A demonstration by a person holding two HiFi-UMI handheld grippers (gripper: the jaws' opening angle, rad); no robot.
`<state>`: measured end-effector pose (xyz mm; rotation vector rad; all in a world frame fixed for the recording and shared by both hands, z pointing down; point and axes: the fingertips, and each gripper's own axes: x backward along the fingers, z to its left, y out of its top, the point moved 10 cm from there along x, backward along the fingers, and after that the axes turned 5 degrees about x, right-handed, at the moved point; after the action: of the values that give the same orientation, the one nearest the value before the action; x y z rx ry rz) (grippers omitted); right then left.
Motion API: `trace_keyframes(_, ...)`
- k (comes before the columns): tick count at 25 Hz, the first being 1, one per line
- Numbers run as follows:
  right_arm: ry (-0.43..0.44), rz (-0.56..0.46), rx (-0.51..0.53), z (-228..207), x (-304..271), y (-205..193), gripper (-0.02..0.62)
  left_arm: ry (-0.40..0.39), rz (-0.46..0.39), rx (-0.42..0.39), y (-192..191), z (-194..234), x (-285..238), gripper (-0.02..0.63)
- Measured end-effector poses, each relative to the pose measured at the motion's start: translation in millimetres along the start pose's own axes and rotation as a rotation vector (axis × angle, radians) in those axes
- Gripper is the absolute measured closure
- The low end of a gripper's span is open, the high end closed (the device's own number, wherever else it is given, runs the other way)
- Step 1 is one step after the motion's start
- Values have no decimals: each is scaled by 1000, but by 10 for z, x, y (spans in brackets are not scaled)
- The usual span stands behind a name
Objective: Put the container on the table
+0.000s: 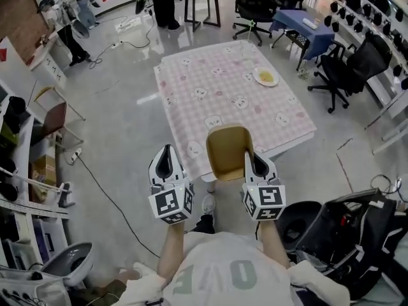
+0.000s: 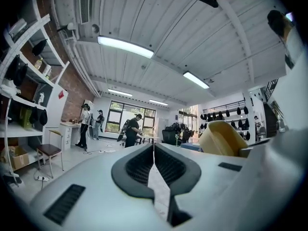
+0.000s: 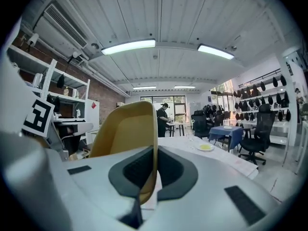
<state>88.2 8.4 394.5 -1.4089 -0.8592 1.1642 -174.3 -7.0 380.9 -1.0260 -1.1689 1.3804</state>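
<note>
One plate [image 1: 266, 76] — far side of table [image 1: 191, 107]

Container [image 1: 229, 152] at table [image 1: 210, 75] near edge — plate [image 1: 266, 76] on table, far right.

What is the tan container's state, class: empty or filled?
Empty. The head view looks into the container, pinched at its wall by the right gripper, and shows only its bare tan inside.
</note>
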Motion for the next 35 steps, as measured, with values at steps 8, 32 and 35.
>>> trace_keyframes(8, -48, 12, -14, -153, -946, 228, 563, -61, -2, 18, 22, 231, -1080, 577)
trace_keyframes(32, 40, 62, -47, -804, -1976, 323, 563, 28, 23, -18, -31, -38, -2008, 577)
trace_keyframes(35, 47, 77, -49, -929, -2100, 333, 563, 33, 18, -28, -36, -100, -2066, 577)
